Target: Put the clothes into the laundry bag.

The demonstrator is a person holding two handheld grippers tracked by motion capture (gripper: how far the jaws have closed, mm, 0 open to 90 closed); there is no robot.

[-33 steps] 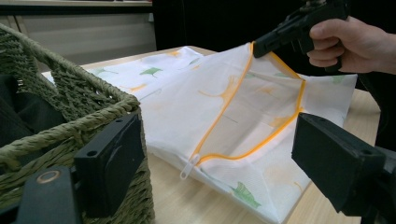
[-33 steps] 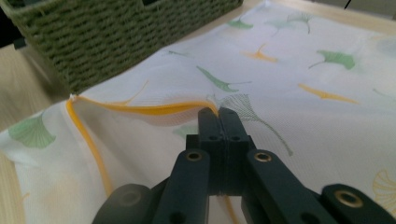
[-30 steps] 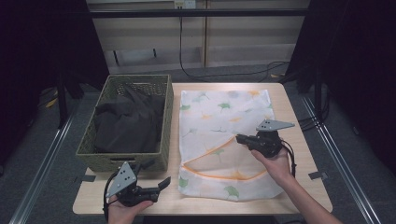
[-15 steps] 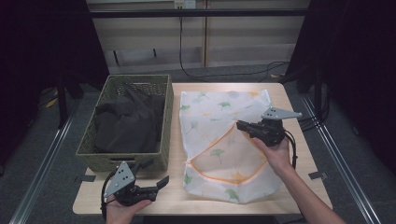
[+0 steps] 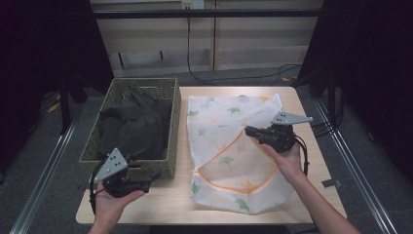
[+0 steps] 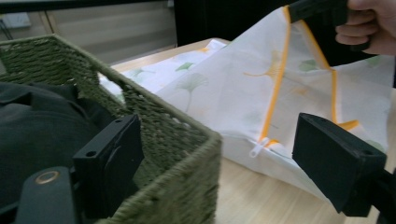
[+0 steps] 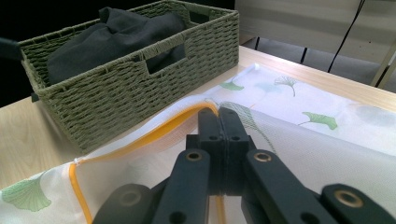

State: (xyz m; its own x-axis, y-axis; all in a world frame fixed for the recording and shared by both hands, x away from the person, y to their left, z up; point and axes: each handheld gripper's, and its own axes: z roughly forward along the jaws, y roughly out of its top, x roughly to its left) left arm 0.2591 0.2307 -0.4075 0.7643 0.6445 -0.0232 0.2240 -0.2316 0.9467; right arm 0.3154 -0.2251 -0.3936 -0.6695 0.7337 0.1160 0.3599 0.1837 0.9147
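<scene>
Right tool (image 5: 249,131) pinches lifted mesh bag (image 5: 229,161) edge; left tool (image 5: 146,184) spread, low beside basket (image 5: 168,146).

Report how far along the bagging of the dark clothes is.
Done: the laundry bag lies unzipped. In hand: the right gripper pinches its orange-edged flap up, opening the mouth. Left: the dark clothes sit in the basket; the left gripper, open, holds nothing.
</scene>
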